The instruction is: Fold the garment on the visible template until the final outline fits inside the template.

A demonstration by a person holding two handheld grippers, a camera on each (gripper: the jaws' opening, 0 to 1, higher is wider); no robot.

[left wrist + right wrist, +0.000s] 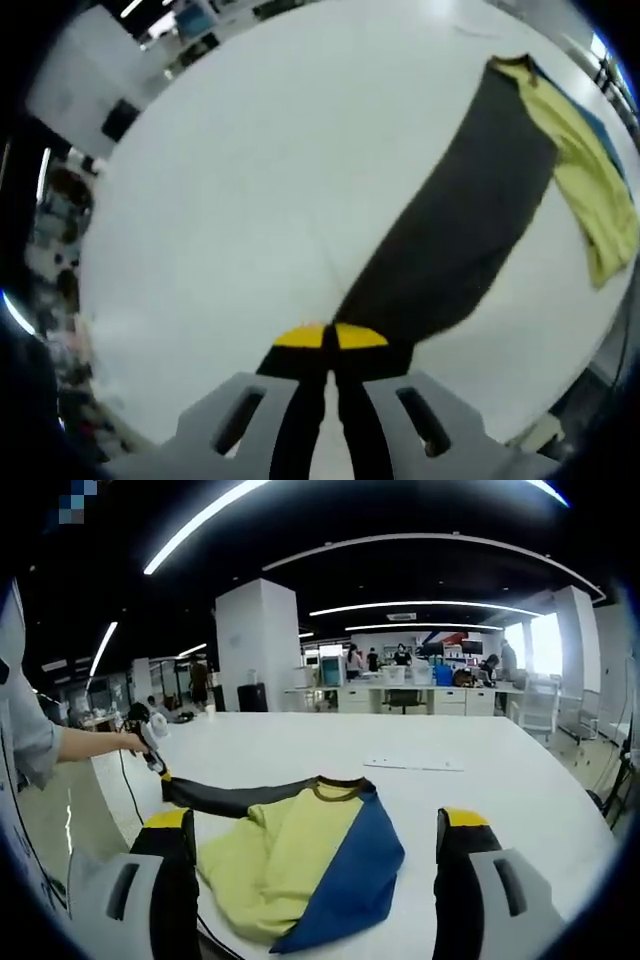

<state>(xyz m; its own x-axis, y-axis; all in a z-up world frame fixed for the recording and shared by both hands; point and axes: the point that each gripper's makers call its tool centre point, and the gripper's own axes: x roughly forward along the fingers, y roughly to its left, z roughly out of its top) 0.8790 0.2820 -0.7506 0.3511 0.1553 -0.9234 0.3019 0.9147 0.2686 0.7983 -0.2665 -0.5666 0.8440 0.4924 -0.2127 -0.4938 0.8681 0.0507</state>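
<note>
A: Start with the left gripper view. What do you see?

B: The left gripper (330, 338) has its two yellow-tipped jaws pressed together, pinching the dark end of the shirt (470, 215). From that pinch the dark cloth stretches away across the white table (230, 200) toward its far edge, where the yellow part and a strip of blue lie.

A: Is the cloth flat there?

B: The dark band looks drawn taut; whether it rides above the tabletop I cannot tell. The yellow part lies slack by the table's edge.

A: And the right gripper view?

B: The right gripper (325, 825) stands wide apart, its jaws either side of the shirt (300, 865) and holding nothing. The shirt lies on the table (500, 770) close to the near edge: yellow in the middle, a blue panel to one side, a dark collar at the top.

A: Anything else?

B: A dark sleeve runs toward the table's left corner, where the left gripper (155, 760) clamps its end, a person's hand (125, 742) behind it. A thin paper strip (412, 765) lies farther along the table. Beyond are desks (420, 695), a white pillar (258, 645) and people.
</note>
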